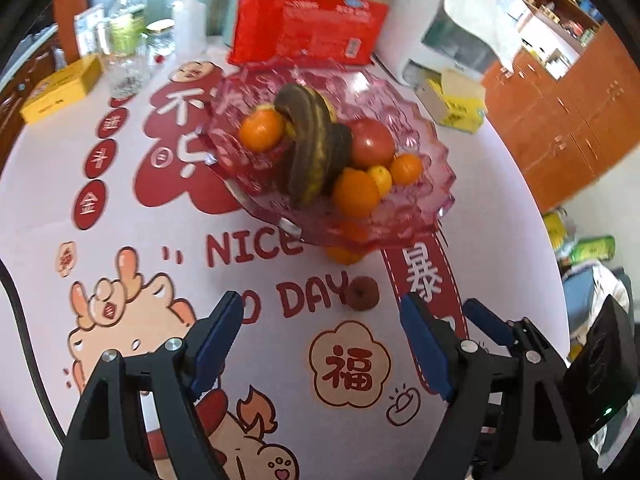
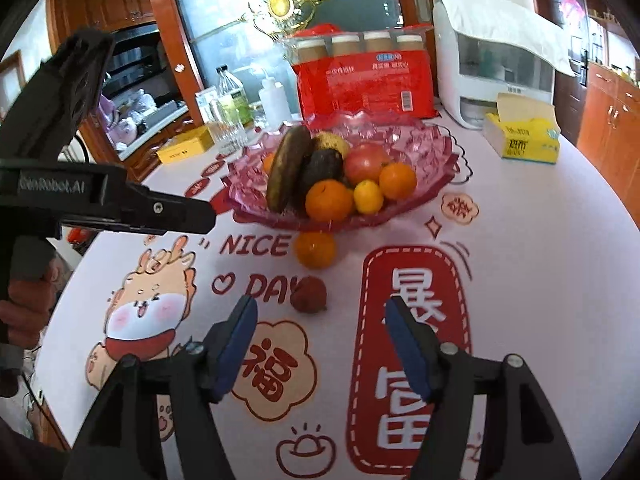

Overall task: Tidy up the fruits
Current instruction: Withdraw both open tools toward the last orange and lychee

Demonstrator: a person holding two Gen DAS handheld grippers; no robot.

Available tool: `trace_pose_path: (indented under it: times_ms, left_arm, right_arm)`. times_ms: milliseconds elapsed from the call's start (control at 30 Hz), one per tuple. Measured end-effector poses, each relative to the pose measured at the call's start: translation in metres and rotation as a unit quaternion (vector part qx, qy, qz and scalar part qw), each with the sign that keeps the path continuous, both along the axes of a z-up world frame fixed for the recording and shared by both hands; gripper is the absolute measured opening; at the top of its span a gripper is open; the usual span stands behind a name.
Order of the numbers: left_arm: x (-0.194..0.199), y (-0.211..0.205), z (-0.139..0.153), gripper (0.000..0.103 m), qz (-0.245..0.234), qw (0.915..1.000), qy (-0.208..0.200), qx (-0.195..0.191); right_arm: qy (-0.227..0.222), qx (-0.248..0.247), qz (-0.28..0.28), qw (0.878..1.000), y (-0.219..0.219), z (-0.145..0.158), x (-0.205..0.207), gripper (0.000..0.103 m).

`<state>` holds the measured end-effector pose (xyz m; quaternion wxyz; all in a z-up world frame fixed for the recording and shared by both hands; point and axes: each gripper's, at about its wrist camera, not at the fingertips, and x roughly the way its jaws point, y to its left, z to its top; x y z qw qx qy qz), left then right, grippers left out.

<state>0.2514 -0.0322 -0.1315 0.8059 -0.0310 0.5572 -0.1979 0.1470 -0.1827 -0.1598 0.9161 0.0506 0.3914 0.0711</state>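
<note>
A pink glass fruit bowl (image 1: 420, 200) (image 2: 432, 148) holds browned bananas (image 1: 312, 140) (image 2: 286, 168), a red apple (image 1: 372, 142) (image 2: 366, 162) and several oranges. One orange (image 2: 315, 250) (image 1: 343, 255) lies on the table just in front of the bowl. A small brown-red fruit (image 1: 362, 293) (image 2: 308, 294) lies nearer. My left gripper (image 1: 320, 312) is open and empty, the small fruit just ahead of its fingertips. My right gripper (image 2: 320, 316) is open and empty, close behind the small fruit. The right gripper's body also shows at the right edge of the left wrist view (image 1: 596, 368).
The table carries a printed white and red cloth (image 2: 520, 280). Behind the bowl stand a red package (image 2: 364, 84), a white appliance (image 2: 492, 60), a yellow tissue box (image 2: 520, 136), bottles (image 2: 230, 108) and a yellow box (image 2: 184, 150). The left gripper's body (image 2: 80, 196) hangs at left.
</note>
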Motion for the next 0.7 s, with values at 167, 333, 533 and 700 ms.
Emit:
trace_pose_path:
  times_ms: [167, 333, 533, 700]
  left_arm:
    - [0.01, -0.007, -0.02, 0.085, -0.02, 0.9997, 0.009, -0.009]
    - [0.018, -0.015, -0.037, 0.085, -0.032, 0.9992, 0.01, -0.022]
    - [0.029, -0.023, -0.051, 0.085, -0.051, 0.9981, 0.011, -0.033]
    - [0.039, -0.026, -0.062, 0.085, -0.058, 0.9973, 0.015, -0.044]
  right_arm:
    - [-0.011, -0.03, -0.009, 0.999, 0.019, -0.014, 0.002, 0.067]
    - [0.0, -0.065, 0.003, 0.998, 0.034, -0.031, 0.011, 0.067]
    - [0.006, -0.081, -0.003, 0.997, 0.041, -0.039, 0.018, 0.065]
    - [0.016, -0.079, -0.016, 0.997, 0.042, -0.046, 0.028, 0.053]
